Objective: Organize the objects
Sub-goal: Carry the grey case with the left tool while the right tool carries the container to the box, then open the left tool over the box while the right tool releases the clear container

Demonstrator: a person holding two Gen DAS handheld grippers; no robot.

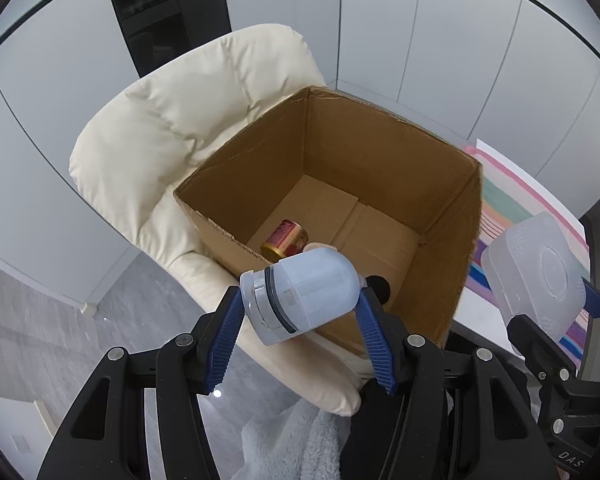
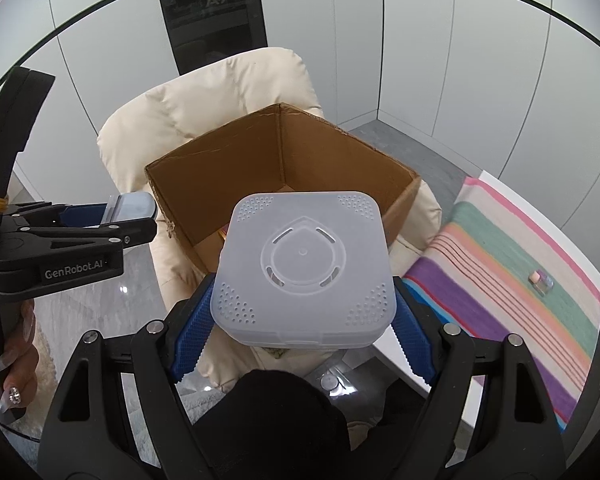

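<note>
Left claw point(image 1: 300, 312): I have it clamped on the domed white container point(image 1: 304, 296), above the near rim of the cardboard box point(image 1: 380, 152).
Right claw point(image 2: 302, 320): clamped on the square white case point(image 2: 304, 264), short of the box.
Inside box: a can point(image 1: 286, 238) lies just ahead of my left claw; rest of the floor bare.
Around: cream armchair point(image 1: 172, 120) under the box; striped cloth point(image 2: 520, 260) on the table to my right.

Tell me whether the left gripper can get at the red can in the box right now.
Probably not: the left gripper is shut on a translucent dome-topped container. The cardboard box is open-topped and the red can lies uncovered, so the path is free.
</note>
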